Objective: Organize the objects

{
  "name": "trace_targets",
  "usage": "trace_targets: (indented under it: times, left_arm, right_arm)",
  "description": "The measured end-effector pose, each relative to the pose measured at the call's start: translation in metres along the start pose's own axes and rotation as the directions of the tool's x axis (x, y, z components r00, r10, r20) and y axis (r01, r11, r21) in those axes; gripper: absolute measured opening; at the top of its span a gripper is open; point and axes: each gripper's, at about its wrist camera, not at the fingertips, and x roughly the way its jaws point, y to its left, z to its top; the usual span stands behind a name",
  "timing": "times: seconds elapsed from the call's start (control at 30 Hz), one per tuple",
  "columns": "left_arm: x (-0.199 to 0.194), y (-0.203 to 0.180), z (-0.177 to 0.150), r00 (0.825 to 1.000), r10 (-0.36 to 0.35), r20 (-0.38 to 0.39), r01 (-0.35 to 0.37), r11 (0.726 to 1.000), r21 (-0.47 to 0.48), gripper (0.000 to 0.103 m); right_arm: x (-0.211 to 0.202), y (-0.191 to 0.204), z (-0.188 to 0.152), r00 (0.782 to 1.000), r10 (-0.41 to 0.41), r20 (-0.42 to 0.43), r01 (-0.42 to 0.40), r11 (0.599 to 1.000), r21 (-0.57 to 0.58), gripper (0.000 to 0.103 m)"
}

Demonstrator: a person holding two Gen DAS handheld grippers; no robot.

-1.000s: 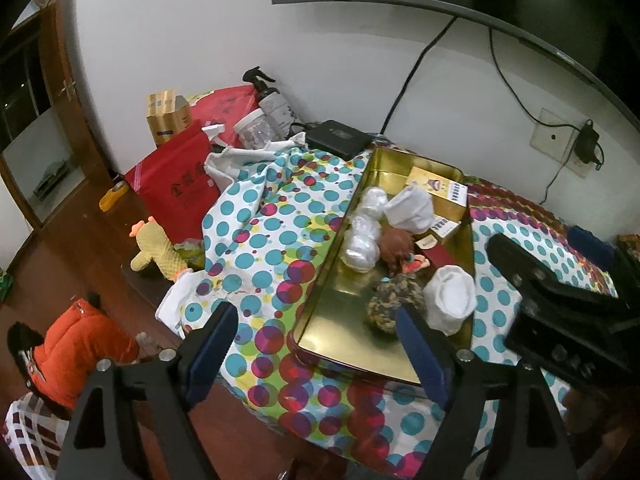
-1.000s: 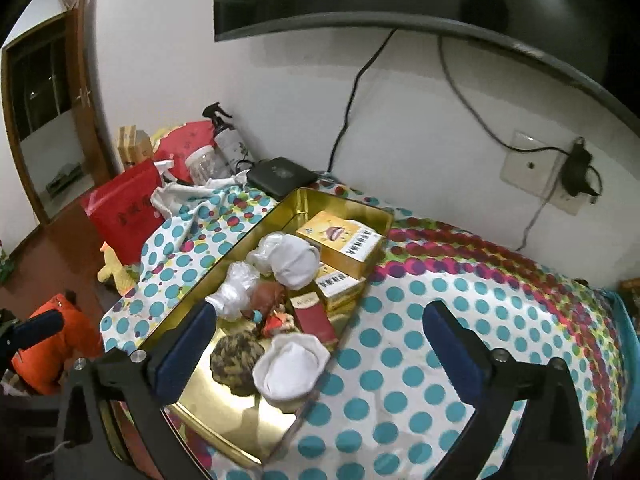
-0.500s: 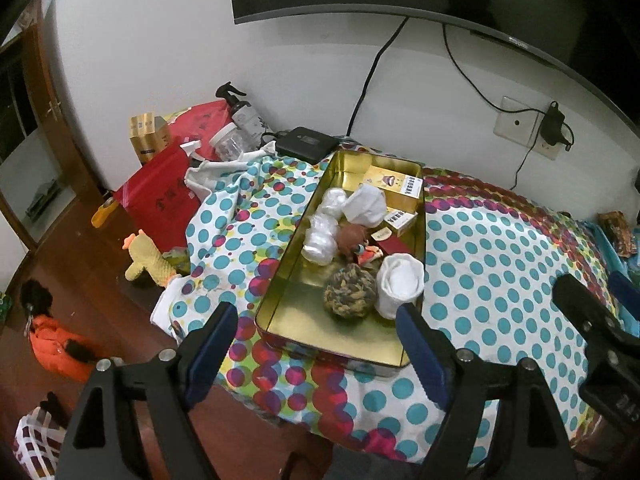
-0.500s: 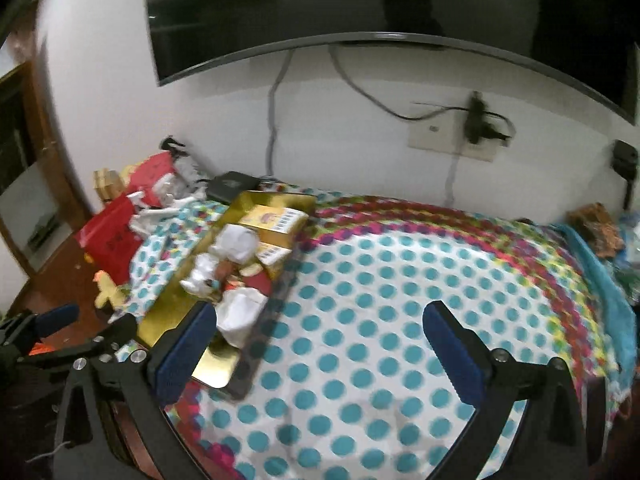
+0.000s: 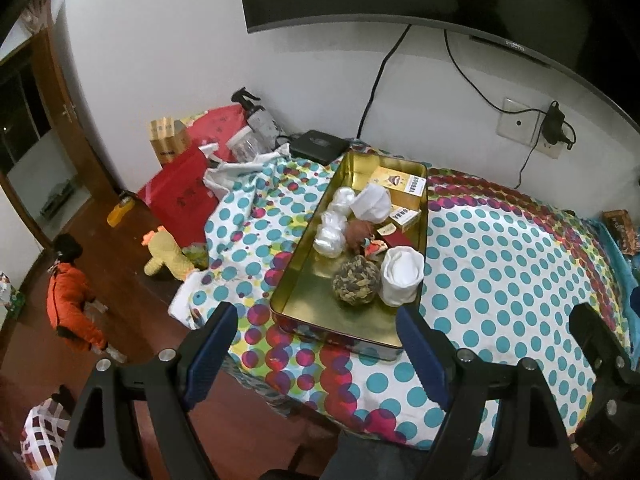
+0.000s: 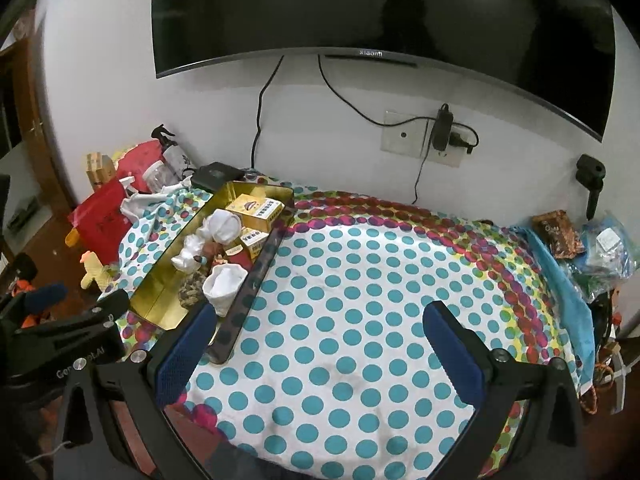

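One gold tray point(image 5: 308, 284) holds two white cups, one rope ball point(image 5: 356, 280) and two yellow boxes. Its long axis runs near to far. Left gripper point(image 5: 316, 344) and right gripper point(image 6: 316, 344) are both spread wide, holding nothing.

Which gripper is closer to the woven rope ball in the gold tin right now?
Left. The left gripper hangs open just in front of the rope ball, at the tin's near end. The right gripper is off to the ball's right, over bare polka-dot cloth.

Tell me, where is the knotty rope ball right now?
In the left wrist view the rope ball lies in the gold tray, toward its near end, beside the white cup.
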Motion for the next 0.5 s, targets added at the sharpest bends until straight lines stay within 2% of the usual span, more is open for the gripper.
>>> trace_targets:
  times: [0.17, 0.23, 0.37, 0.5]
  left_arm:
    - [-0.002, -0.009, 0.000, 1.000, -0.002, 0.000, 0.002, 0.999, 0.041, 0.084]
    - [-0.002, -0.013, -0.002, 0.999, -0.032, -0.001, 0.032, 0.998, 0.063, 0.084]
    - [-0.001, -0.013, -0.002, 0.993, -0.120, -0.025, 0.120, 0.992, 0.036, 0.084]
    - [0.003, -0.013, -0.002, 0.996, -0.082, -0.027, 0.082, 0.996, 0.028, 0.084]
  right_arm:
    - [-0.001, -0.005, -0.005, 1.000, -0.001, -0.021, 0.001, 1.000, 0.015, 0.103]
    - [-0.003, -0.008, -0.007, 1.000, -0.001, -0.020, 0.001, 1.000, 0.022, 0.103]
    - [-0.002, -0.010, -0.010, 0.999, 0.013, -0.031, -0.012, 0.999, 0.034, 0.103]
    - [-0.001, -0.008, -0.014, 0.999, 0.011, -0.051, -0.011, 1.000, 0.017, 0.103]
